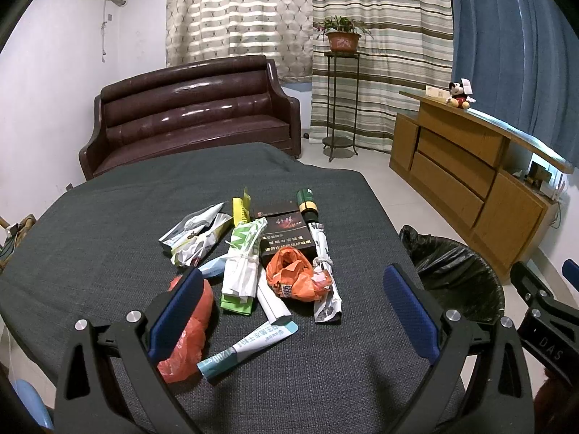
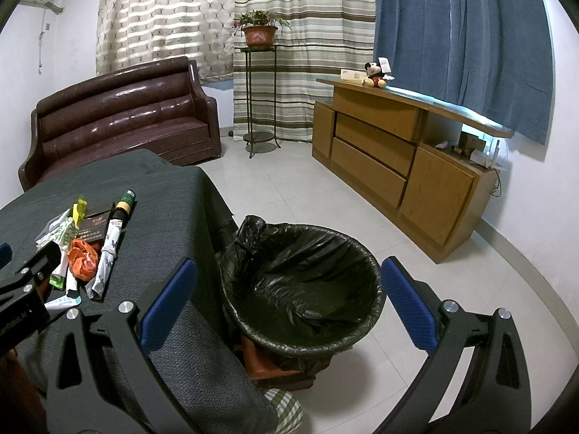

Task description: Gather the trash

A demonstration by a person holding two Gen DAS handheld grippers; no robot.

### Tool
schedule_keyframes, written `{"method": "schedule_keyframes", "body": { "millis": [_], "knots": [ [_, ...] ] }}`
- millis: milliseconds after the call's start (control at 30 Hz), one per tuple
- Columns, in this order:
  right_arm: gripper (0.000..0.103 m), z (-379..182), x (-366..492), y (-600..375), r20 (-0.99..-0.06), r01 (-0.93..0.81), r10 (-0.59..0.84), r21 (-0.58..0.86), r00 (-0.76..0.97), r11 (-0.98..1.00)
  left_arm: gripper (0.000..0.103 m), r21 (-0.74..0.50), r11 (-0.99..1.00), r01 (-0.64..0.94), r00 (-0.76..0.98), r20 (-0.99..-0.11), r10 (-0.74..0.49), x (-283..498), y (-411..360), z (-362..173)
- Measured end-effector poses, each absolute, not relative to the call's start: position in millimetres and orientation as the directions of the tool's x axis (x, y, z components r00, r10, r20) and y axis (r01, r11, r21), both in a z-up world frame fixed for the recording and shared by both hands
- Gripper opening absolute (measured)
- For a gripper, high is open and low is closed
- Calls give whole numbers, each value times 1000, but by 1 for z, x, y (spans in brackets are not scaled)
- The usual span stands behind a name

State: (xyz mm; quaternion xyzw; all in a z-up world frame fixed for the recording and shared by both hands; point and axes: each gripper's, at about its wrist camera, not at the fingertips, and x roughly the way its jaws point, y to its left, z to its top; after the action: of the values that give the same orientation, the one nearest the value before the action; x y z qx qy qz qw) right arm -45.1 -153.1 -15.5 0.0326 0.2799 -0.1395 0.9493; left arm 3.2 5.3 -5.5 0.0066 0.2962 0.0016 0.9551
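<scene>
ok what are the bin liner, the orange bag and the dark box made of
Bin liner: thin glossy black plastic film, going by its crinkles and sheen. Orange bag: thin crumpled plastic, creased and slightly shiny. Dark box: probably printed card with a smooth finish, flat-faced and sharp-edged.

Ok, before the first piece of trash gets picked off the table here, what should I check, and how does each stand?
1. Left tool open: ok, jaws spread wide, nothing held.
2. Right tool open: ok, also holding nothing.
3. Trash within the left tool's view: ok, orange plastic bag and wrappers lie ahead on the dark tablecloth.
4. Trash bin lined and open: ok, black liner in place beside the table.
5. Bin has room: ok, no trash visible inside.
6. Dark cigarette box empty: cannot tell.
</scene>
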Motion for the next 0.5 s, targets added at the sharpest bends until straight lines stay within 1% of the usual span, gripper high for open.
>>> {"method": "schedule_keyframes", "body": {
  "millis": [400,500],
  "knots": [
    [99,-16,-45,-153,-541,283,-247,-16,804,959,97,12,1000,1,823,-567,6,6,18,-17],
    [99,-16,-45,-153,-542,283,-246,-16,804,959,97,15,1000,0,823,-568,8,6,12,-12]
  ]
}}
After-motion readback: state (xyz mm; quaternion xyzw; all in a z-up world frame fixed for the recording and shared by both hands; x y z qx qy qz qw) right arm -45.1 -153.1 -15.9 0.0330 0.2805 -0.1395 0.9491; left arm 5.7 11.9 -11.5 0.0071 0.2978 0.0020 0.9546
